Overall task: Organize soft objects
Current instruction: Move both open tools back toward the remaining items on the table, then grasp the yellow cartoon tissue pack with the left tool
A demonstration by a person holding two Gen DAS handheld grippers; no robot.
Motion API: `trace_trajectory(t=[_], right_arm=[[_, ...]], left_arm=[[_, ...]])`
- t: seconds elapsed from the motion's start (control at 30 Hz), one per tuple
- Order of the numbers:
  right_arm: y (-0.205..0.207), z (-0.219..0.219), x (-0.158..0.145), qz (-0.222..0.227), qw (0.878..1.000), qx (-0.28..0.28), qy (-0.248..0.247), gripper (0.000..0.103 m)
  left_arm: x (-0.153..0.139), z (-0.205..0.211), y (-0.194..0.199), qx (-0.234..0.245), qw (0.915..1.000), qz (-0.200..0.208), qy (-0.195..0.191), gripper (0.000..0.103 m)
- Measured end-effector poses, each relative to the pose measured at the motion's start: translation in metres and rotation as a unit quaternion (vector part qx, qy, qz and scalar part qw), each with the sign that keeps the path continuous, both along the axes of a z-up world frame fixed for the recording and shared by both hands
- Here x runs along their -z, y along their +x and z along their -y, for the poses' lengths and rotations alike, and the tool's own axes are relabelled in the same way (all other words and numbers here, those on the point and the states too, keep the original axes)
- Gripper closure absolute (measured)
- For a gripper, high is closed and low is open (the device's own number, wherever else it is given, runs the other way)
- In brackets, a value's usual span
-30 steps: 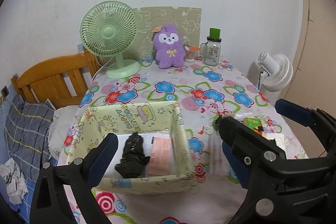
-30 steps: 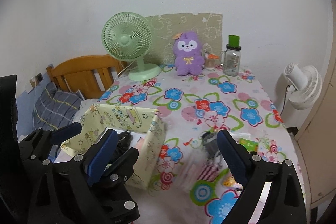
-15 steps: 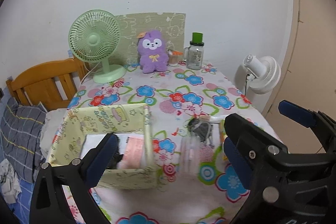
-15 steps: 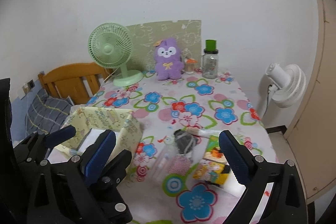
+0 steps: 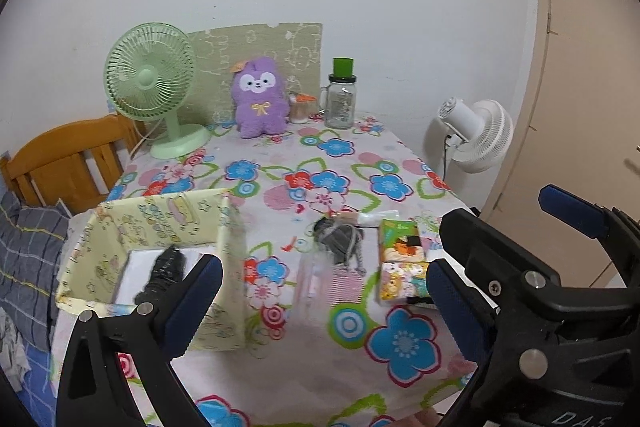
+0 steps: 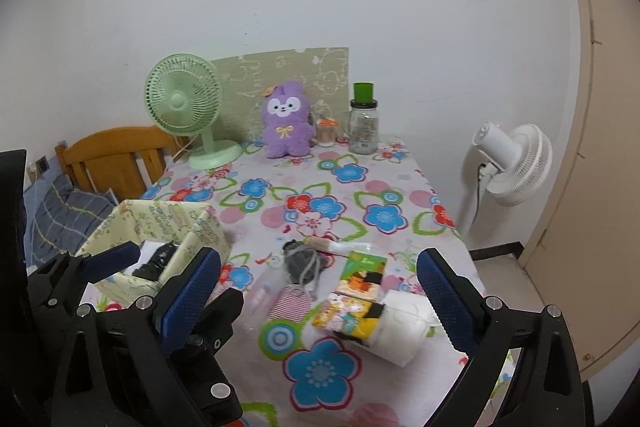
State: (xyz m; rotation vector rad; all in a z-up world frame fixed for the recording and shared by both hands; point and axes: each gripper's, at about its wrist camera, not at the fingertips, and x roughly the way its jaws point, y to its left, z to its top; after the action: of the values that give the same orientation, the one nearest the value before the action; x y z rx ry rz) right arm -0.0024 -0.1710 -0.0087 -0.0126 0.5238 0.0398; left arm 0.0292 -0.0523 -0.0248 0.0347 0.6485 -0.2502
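Note:
A yellow fabric box (image 5: 160, 227) (image 6: 160, 227) stands at the table's left front with a black soft item (image 5: 164, 273) (image 6: 154, 263) inside. A grey soft bundle (image 5: 340, 239) (image 6: 300, 261), a striped pouch (image 6: 290, 303), colourful tissue packs (image 5: 400, 267) (image 6: 356, 299) and a white roll (image 6: 404, 331) lie on the floral cloth to its right. A purple plush (image 5: 260, 103) (image 6: 286, 125) sits at the back. My left gripper (image 5: 320, 303) and right gripper (image 6: 320, 291) are open and empty above the front edge.
A green desk fan (image 5: 156, 87) and a glass jar with a green lid (image 5: 340, 95) stand at the back by the wall. A white fan (image 6: 512, 163) stands right of the table. A wooden chair (image 5: 68, 163) and bedding are on the left.
Both grippers have pulled back and to the right, away from the box. The bundle, pouch and tissue packs have come into fuller view.

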Motion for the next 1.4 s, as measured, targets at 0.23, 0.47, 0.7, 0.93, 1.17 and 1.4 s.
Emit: trace_trajectory(t=[0.23, 0.47, 0.7, 0.93, 1.17, 1.4], right_arm=[[0.004, 0.016, 0.023, -0.012, 1.000, 0.016, -0.015, 0.003], [0.010, 0.030, 0.048, -0.030, 0.999, 0.026, -0.009, 0.003], [0.015, 0.038, 0.068, -0.046, 0.998, 0.034, -0.009, 0.003], [0.030, 0.046, 0.095, -0.076, 0.996, 0.041, 0.000, 0.003], [0.046, 0.051, 0.110, -0.095, 0.994, 0.047, 0.008, 0.003], [0.053, 0.069, 0.115, -0.104, 0.992, 0.068, 0.014, 0.003]], left_arm=[[0.026, 0.017, 0.006, 0.018, 0.9996, -0.023, 0.000, 0.000], [0.048, 0.032, 0.010, 0.030, 0.9988, -0.034, 0.016, 0.000], [0.068, 0.040, 0.015, 0.038, 0.9977, -0.052, 0.020, 0.000], [0.092, 0.043, 0.028, 0.035, 0.9958, -0.079, 0.028, 0.001], [0.107, 0.045, 0.044, 0.034, 0.9939, -0.100, 0.030, 0.001], [0.107, 0.068, 0.046, 0.069, 0.9931, -0.090, 0.029, 0.001]])
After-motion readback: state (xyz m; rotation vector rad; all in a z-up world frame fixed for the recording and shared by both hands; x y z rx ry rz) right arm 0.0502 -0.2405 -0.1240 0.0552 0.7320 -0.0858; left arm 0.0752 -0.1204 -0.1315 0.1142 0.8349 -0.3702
